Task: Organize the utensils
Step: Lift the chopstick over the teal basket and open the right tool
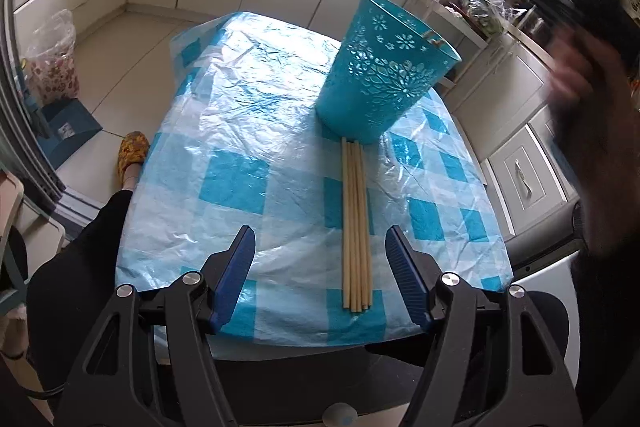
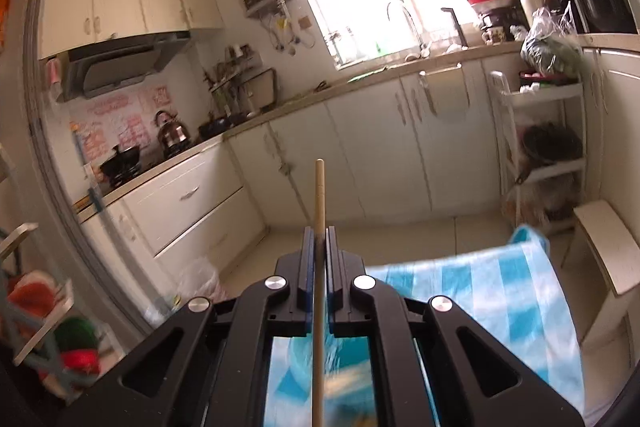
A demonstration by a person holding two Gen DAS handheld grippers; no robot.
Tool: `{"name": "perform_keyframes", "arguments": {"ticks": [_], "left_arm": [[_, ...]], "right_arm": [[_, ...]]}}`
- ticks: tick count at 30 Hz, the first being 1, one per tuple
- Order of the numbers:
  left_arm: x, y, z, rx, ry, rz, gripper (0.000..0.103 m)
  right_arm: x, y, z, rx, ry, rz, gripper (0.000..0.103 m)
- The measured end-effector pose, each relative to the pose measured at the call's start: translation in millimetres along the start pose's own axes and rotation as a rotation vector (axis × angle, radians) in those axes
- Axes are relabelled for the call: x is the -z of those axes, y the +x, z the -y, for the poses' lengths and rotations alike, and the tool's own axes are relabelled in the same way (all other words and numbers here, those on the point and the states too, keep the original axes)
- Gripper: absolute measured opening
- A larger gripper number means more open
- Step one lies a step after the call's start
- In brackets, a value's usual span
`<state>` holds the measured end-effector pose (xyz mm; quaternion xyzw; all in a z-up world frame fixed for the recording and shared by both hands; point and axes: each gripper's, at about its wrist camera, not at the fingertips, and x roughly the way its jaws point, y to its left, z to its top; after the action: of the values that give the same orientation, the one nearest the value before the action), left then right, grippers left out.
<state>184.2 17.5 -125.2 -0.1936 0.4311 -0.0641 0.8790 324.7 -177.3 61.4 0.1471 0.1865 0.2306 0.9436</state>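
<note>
- Wooden chopsticks [image 1: 356,223]: a bundle lies side by side on the table, far ends touching the base of the teal cup; the count is hard to make out, about five.
- Single chopstick [image 2: 319,195]: clamped between the closed jaws of the right gripper [image 2: 319,231], standing upright in the right wrist view, tip above the fingers, shaft running down past the bottom of the frame.
- Left gripper [image 1: 320,247]: jaws well apart, nothing between the pads; hovers over the near edge of the table, with the near ends of the bundle lying below the gap, nearer the right-hand finger [image 1: 404,267].
- Teal utensil cup [image 1: 384,71]: perforated flower pattern, upright, at the far side of the table; a thin wooden end shows at the rim, the rest of the contents hidden.
- Table cover [image 1: 240,131]: blue-and-white checked cloth under a crinkled clear plastic sheet.
- Blurred hand [image 1: 580,79] at the right edge of the left wrist view.
- No readable brand or writing; pink stickers [image 2: 116,123] on the wall behind the stove are too blurred to read.
- Kettle [image 2: 171,131] and a black pan [image 2: 120,159] sit on the stove.
- Clear bag [image 1: 52,59] of patterned stuff on the floor, left.
</note>
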Motion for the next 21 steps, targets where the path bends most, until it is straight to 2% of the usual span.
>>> {"name": "perform_keyframes", "arguments": {"ticks": [4,7,11,16,21], "left_arm": [[1,5,-1,0.01,-0.008,-0.017,0.065],[1,11,-6,0.013,-0.024,-0.032,0.065],[0,17,-9,0.019,-0.042,-0.049,0.065],[-1,11,-5,0.018,-0.037,-0.035,0.066],[2,0,-2,0.001,-0.035,-0.016,0.07]], "right_arm": [[4,44,8,0.06,0.007,-0.012,0.006],[14,60,10,0.078,-0.009,-0.061,0.006],[27,61,11,0.08,-0.03,-0.123,0.006],[37,44,10,0.064,-0.046,-0.161,0.01],[35,-7,7,0.044,-0.028,-0.112,0.018]]}}
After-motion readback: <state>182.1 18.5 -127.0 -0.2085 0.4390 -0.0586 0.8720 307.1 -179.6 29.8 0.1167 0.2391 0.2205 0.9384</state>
